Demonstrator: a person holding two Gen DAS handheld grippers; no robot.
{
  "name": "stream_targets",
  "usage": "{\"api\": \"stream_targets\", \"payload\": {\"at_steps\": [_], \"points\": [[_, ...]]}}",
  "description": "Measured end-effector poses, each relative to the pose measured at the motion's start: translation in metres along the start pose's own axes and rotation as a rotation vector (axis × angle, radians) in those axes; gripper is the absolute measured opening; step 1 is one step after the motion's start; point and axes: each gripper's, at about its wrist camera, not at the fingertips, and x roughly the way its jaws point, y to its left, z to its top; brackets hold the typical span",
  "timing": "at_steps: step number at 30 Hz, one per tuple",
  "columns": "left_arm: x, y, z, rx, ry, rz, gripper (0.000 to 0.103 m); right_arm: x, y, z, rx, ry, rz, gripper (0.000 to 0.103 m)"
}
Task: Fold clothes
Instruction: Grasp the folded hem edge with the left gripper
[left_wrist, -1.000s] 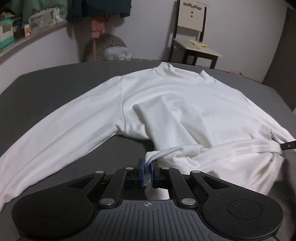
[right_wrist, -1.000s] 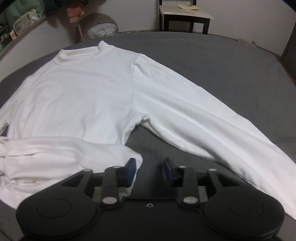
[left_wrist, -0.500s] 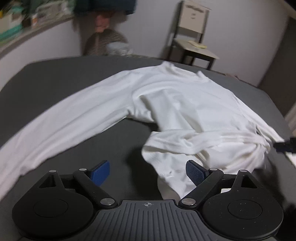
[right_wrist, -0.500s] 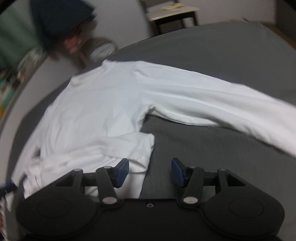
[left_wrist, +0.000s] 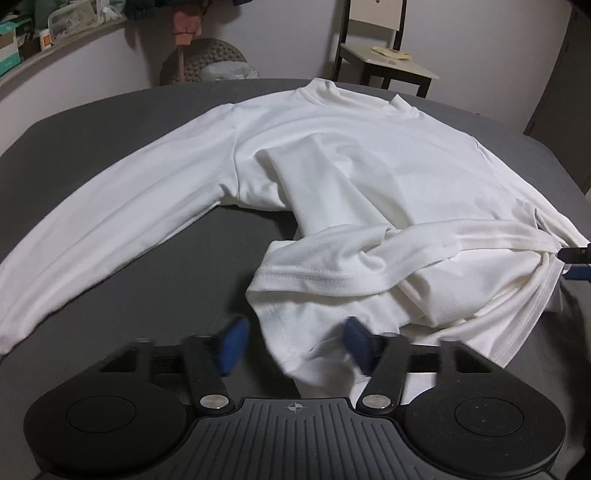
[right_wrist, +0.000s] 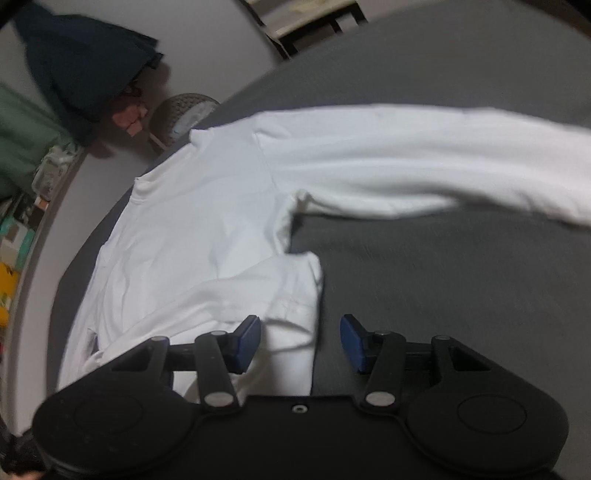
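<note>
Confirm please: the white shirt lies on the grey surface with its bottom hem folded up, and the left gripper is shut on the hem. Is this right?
Not quite. The left gripper is open, its blue pads apart on either side of the hem, as the left wrist view shows. The rest holds: the white shirt lies on the grey surface with its hem folded up.

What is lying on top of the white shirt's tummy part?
One long sleeve is folded across the white shirt, and the bottom hem is bunched up over it. The other sleeve stretches out on the grey bed. What's beneath the bunched cloth is hidden.
</note>
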Motion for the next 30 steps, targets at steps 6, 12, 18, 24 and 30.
{"api": "stream_targets", "payload": {"at_steps": [6,12,18,24,30], "points": [[-0.002,0.010,0.001,-0.025,0.007,0.054,0.043,-0.003,0.017,0.000,-0.190,-0.126,-0.170,0.042],[-0.009,0.022,0.004,-0.069,0.050,-0.022,0.043,-0.014,0.016,0.001,-0.212,-0.150,-0.149,0.042],[-0.006,0.034,0.004,-0.154,0.099,-0.053,0.055,-0.015,0.033,-0.011,-0.335,-0.112,-0.155,0.042],[0.005,0.048,-0.004,-0.336,0.155,-0.189,0.055,-0.009,0.035,-0.012,-0.383,-0.087,-0.176,0.042],[0.010,0.039,-0.009,-0.306,0.115,-0.167,0.050,-0.006,0.027,-0.005,-0.329,-0.076,-0.155,0.042]]}}
